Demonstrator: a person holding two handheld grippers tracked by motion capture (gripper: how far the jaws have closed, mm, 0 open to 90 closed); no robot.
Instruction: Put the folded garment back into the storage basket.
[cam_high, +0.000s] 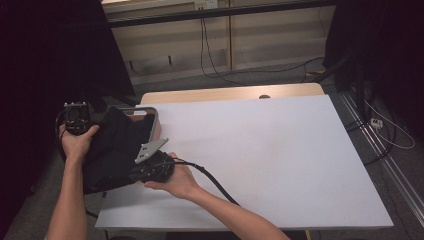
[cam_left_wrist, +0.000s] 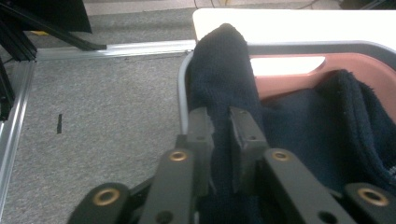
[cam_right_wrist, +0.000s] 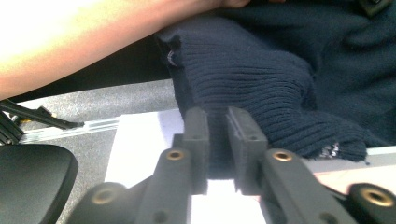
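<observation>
While both tongs, left (cam_left_wrist: 220, 122) and right (cam_right_wrist: 218, 122), are pinching folds of the dark knitted garment (cam_high: 117, 145), it is only beginning to leave the basket (cam_high: 156, 120), nothing lying on the tabletop (cam_high: 260, 160) yet.

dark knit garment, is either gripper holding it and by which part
Both. The left gripper pinches a raised fold of the dark knit garment; the right gripper pinches its ribbed edge.

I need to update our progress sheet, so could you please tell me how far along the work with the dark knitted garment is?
Early stage. Done: both hand-held grippers have hold of the navy knitted garment; the left hand-held gripper and the right hand-held gripper each pinch a fold. In hand: the garment still lies mostly in the basket at the table's left edge. Left: getting it onto the white tabletop.
</observation>
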